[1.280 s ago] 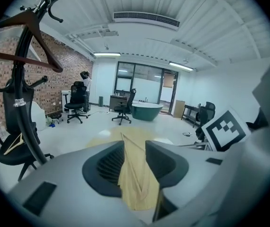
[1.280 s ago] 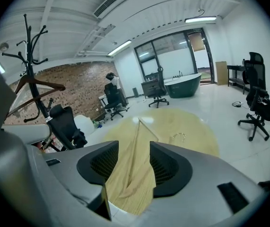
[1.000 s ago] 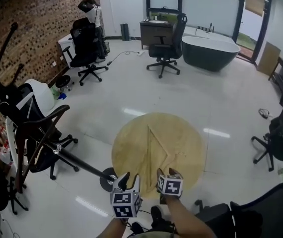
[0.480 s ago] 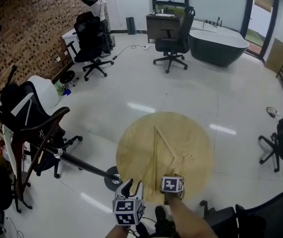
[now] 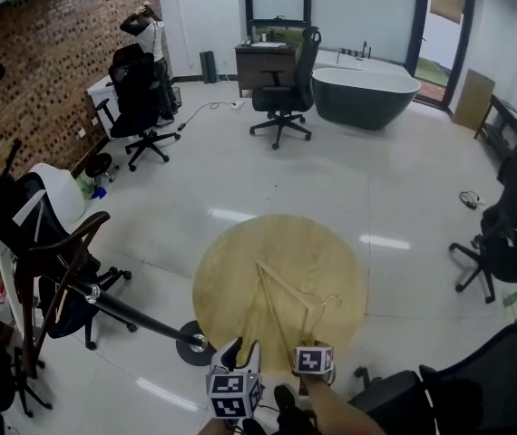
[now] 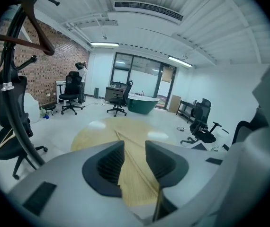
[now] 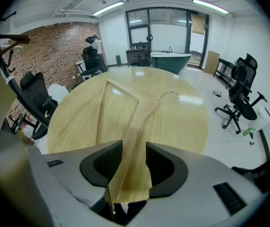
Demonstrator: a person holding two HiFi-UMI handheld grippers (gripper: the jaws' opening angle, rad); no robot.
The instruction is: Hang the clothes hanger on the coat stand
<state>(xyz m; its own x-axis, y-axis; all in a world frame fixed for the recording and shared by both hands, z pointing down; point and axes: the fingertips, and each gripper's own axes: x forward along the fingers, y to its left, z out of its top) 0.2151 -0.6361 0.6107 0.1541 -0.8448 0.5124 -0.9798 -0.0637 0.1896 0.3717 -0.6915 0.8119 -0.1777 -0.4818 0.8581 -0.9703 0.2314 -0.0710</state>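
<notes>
A pale wooden hanger (image 5: 287, 294) with a metal hook (image 5: 331, 302) lies flat on the round wooden table (image 5: 231, 275). My right gripper (image 5: 311, 348) is tipped steeply down over the hanger's near end. In the right gripper view one hanger arm (image 7: 135, 112) runs between the jaws of that gripper (image 7: 134, 148). The jaws have just been closing, and I see no firm press on the arm. My left gripper (image 5: 240, 347) hovers beside it, open and empty (image 6: 135, 148). The black coat stand (image 5: 122, 304) leans at the left, carrying a brown hanger (image 5: 54, 243).
Black office chairs stand around: one at the stand (image 5: 59, 288), one at the right (image 5: 503, 243), one at the lower right (image 5: 476, 388). A dark bathtub (image 5: 363, 89), a desk (image 5: 263, 62) and a person (image 5: 150, 30) are at the back. A brick wall (image 5: 50, 71) lines the left.
My right gripper has dropped and tipped down onto the hanger's near end, with its jaws narrowing. The left gripper has sunk a little. The head view has shifted slightly.
</notes>
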